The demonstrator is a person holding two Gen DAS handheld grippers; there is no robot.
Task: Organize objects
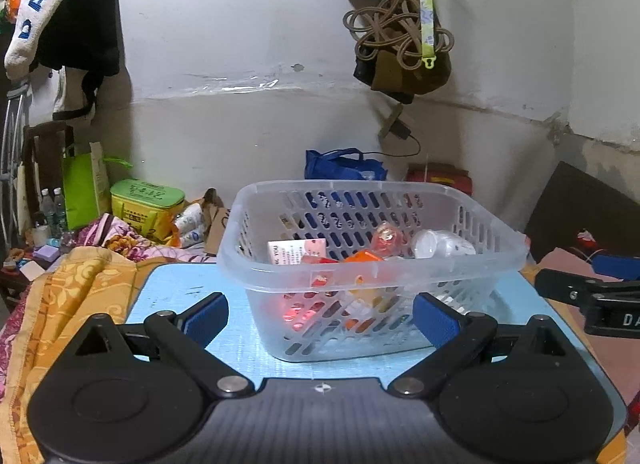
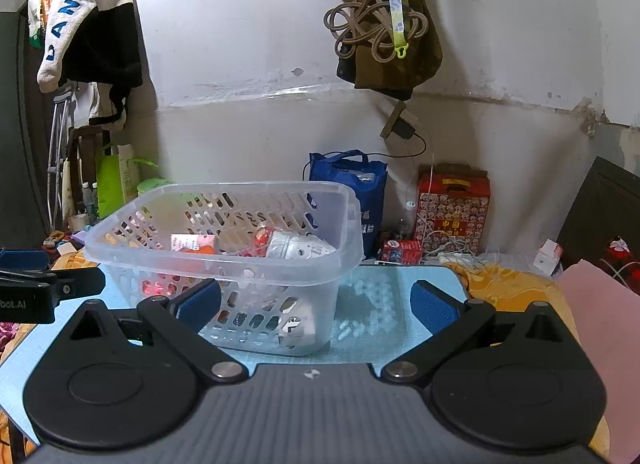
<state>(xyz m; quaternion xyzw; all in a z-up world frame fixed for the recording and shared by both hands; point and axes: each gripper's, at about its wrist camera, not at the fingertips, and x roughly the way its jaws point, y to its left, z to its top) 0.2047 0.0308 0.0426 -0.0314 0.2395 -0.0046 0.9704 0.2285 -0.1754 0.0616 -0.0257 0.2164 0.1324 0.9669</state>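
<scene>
A clear plastic basket with slotted walls stands on a light blue mat. It holds a pink-and-white box, a white bottle, an orange packet and a red wrapped item. My left gripper is open and empty, its blue pads either side of the basket's near wall. In the right wrist view the basket sits left of centre on the mat. My right gripper is open and empty at the basket's near right corner.
A blue bag and a red patterned box stand against the white wall behind. A green box and bottles lie at the left. Orange floral cloth borders the mat. Pink cloth lies at the right.
</scene>
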